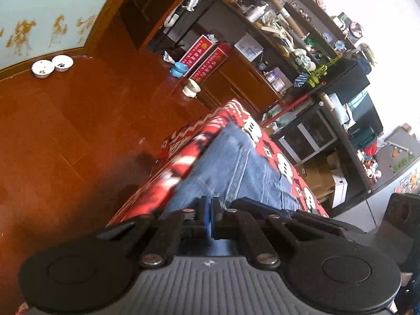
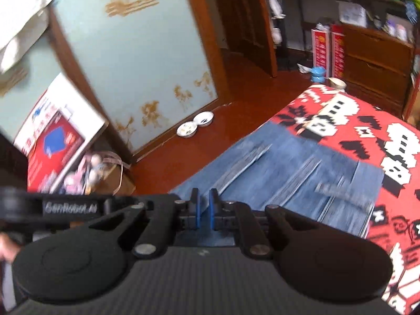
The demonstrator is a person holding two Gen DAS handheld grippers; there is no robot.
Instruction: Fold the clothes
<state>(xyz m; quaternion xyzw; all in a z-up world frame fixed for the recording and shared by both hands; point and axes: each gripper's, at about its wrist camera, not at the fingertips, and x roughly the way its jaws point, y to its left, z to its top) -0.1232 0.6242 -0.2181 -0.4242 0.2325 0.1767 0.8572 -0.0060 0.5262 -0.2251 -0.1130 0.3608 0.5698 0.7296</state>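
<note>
Blue jeans (image 1: pixel 236 165) lie flat on a table covered by a red, white and black patterned cloth (image 1: pixel 183 141). My left gripper (image 1: pixel 210 210) is at the near end of the jeans, its blue pads nearly together with denim running in under them. In the right wrist view the jeans (image 2: pixel 288 173) stretch away across the cloth (image 2: pixel 367 120). My right gripper (image 2: pixel 204 207) is at their near edge, with denim showing in the narrow gap between its pads. Both views are blurred by motion.
Red-brown wooden floor (image 1: pixel 78 131) lies left of the table, with two white pet bowls (image 2: pixel 195 123) by the wall. Crowded dark shelves (image 1: pixel 302 52) and a wooden cabinet (image 2: pixel 375 60) stand beyond the table. Boxes and bags (image 2: pixel 57 144) sit at the left.
</note>
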